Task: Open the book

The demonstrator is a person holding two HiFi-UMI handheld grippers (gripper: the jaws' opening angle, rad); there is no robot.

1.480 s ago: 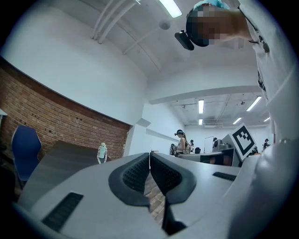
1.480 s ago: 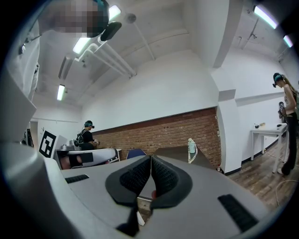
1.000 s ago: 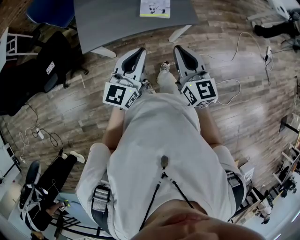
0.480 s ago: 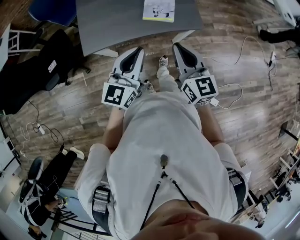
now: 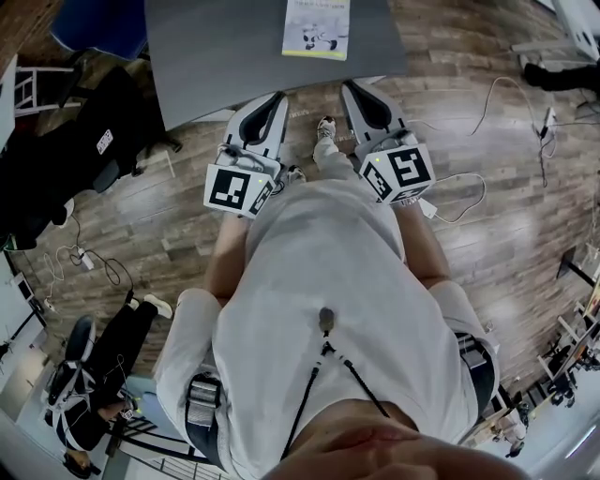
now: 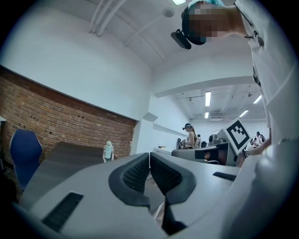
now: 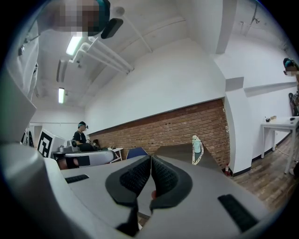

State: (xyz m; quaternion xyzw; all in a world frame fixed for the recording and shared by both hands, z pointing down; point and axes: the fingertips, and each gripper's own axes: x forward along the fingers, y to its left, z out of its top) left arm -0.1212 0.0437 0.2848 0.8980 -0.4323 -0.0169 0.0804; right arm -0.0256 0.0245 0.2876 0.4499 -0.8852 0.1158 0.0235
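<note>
A wood-plank floor (image 5: 506,206) is being shown around the grey table (image 5: 225,56), and the closed book (image 5: 316,28) is lying flat on that table, well in from its near edge. The left tool (image 5: 277,97) is being held level at the table's near edge, jaws pressed together on nothing. The right tool (image 5: 349,86) is being held alongside at that same edge, likewise closed up and empty.

One book (image 5: 316,26), one table (image 5: 225,42) — two grippers (image 5: 276,97) (image 5: 350,87).
</note>
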